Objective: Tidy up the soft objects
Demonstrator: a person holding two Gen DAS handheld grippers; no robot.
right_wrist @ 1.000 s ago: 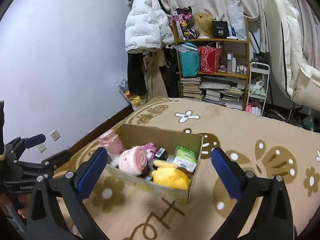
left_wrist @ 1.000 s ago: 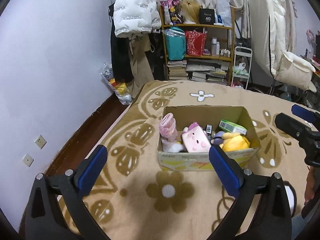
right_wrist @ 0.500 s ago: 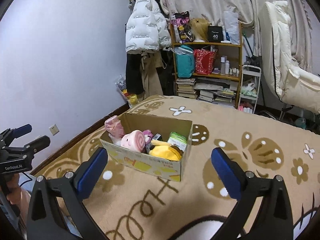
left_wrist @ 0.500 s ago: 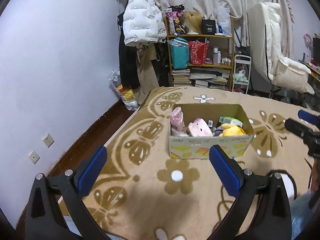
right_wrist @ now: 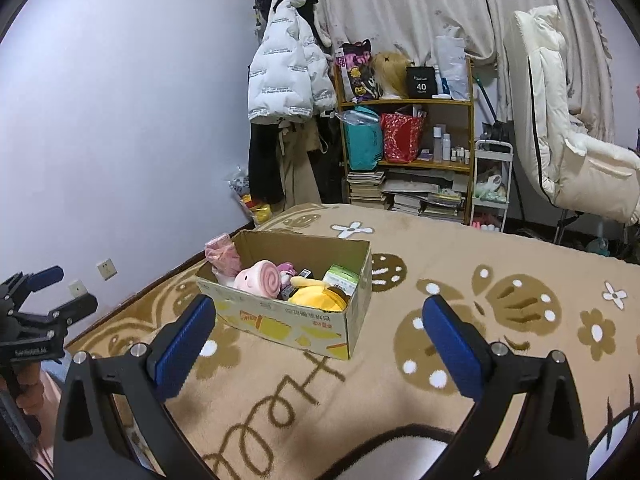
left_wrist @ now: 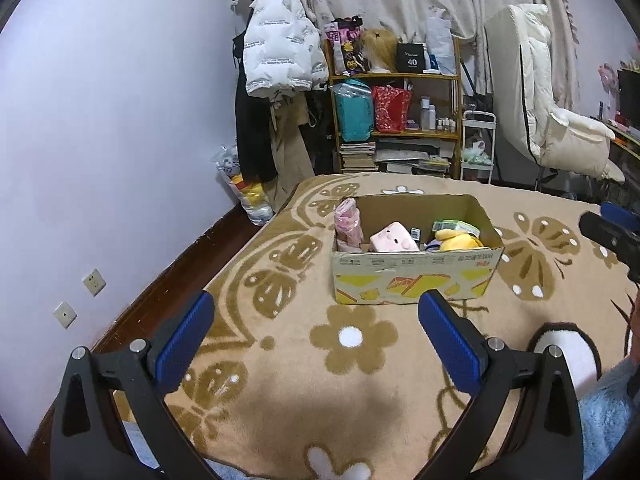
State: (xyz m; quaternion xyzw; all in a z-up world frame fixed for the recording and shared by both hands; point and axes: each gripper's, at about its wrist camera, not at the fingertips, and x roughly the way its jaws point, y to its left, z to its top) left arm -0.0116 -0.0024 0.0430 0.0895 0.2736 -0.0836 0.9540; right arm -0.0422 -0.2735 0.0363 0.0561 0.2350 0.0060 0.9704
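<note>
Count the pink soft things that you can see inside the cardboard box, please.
2. A tall pink bundle stands in the left end of the cardboard box; a pink plush lies beside it, near the middle. More may hide underneath.

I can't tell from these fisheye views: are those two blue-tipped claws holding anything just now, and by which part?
Nothing is held. The left gripper and the right gripper are both open and empty above the tan flowered blanket, short of the open cardboard box.

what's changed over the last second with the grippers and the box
Both grippers, left gripper and right gripper, pulled back from the cardboard box, which now looks smaller and farther off. Both stayed open and empty; the box and the toys in it did not move.
</note>
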